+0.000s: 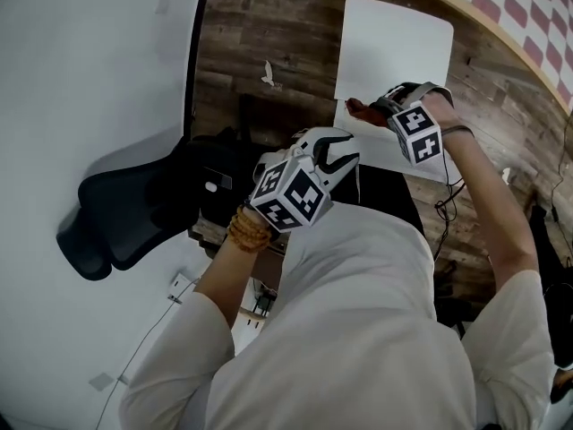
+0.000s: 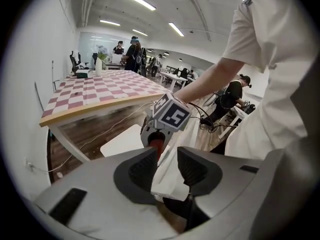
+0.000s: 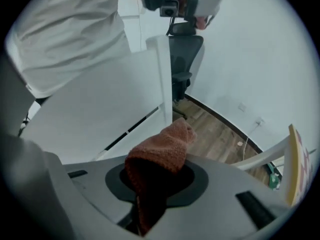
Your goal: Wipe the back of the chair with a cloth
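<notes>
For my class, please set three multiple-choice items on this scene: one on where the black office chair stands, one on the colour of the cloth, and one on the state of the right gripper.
1. In the head view, where is the black office chair?
A. Left of the white chair
B. On the white chair's seat
C. Right of the white chair

2. What colour is the cloth?
A. Blue
B. Yellow
C. Reddish brown

3. What is the state of the right gripper?
A. Open and empty
B. Shut on the cloth
C. Shut on a cable

Answers:
1 A: the black office chair shows at the picture's left and the white chair at top centre.
2 C: both the head view and the right gripper view show it reddish brown.
3 B: the right gripper view shows the cloth bunched between its closed jaws.
</notes>
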Demonstrator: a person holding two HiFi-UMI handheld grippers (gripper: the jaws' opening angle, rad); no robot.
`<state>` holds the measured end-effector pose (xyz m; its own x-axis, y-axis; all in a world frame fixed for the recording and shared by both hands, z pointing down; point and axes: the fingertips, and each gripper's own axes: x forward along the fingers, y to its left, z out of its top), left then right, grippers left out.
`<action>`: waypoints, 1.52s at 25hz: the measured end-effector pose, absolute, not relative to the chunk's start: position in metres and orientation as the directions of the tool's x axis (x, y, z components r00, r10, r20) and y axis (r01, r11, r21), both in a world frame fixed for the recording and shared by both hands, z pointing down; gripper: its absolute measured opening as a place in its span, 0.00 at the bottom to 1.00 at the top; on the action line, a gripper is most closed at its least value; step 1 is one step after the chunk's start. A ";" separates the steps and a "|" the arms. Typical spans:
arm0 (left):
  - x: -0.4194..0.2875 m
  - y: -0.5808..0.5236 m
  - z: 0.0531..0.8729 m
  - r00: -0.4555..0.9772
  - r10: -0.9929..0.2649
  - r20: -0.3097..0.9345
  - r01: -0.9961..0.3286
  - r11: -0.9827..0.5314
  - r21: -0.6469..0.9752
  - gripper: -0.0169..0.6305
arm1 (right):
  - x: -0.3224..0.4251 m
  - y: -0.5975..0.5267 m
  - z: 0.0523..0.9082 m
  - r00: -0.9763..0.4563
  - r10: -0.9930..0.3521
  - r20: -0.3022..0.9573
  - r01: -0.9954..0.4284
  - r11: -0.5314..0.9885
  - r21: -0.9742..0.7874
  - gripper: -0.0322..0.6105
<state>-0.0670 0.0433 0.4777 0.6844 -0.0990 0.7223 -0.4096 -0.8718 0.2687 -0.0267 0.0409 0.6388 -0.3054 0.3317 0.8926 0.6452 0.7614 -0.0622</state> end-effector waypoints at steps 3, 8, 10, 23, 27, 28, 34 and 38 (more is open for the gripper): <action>-0.066 0.048 0.486 0.670 -0.067 0.739 -0.396 -0.875 0.279 0.26 | -0.027 0.048 0.665 -0.268 0.378 0.886 0.678 0.728 -0.105 0.20; -0.064 0.054 0.496 0.662 -0.033 0.748 -0.390 -0.868 0.307 0.26 | -0.025 0.058 0.700 -0.208 0.422 0.882 0.732 0.666 -0.146 0.20; -0.062 0.057 0.499 0.659 -0.025 0.751 -0.390 -0.866 0.314 0.26 | -0.023 0.062 0.709 -0.188 0.435 0.881 0.758 0.635 -0.152 0.20; -0.066 0.065 0.508 0.648 -0.026 0.761 -0.423 -0.843 0.332 0.26 | -0.032 0.078 0.721 -0.173 0.463 0.869 0.855 0.509 -0.101 0.20; -0.067 0.069 0.509 0.653 -0.030 0.757 -0.437 -0.831 0.344 0.26 | -0.035 0.080 0.704 -0.197 0.459 0.866 0.861 0.504 -0.071 0.20; -0.066 0.070 0.509 0.653 -0.030 0.757 -0.439 -0.830 0.346 0.26 | -0.036 0.081 0.699 -0.204 0.456 0.866 0.863 0.501 -0.061 0.20; -0.064 0.072 0.508 0.641 -0.036 0.767 -0.445 -0.831 0.333 0.26 | -0.032 0.081 0.663 -0.230 0.427 0.874 0.887 0.462 0.008 0.20; -0.066 0.071 0.510 0.627 -0.048 0.778 -0.453 -0.835 0.314 0.26 | -0.032 0.082 0.638 -0.260 0.408 0.875 0.888 0.457 0.051 0.20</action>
<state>-0.0657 0.0711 0.5104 0.6268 -0.0477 0.7777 -0.4529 -0.8345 0.3138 -0.0321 0.0818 0.6376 -0.2595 0.4078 0.8754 0.8882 0.4567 0.0506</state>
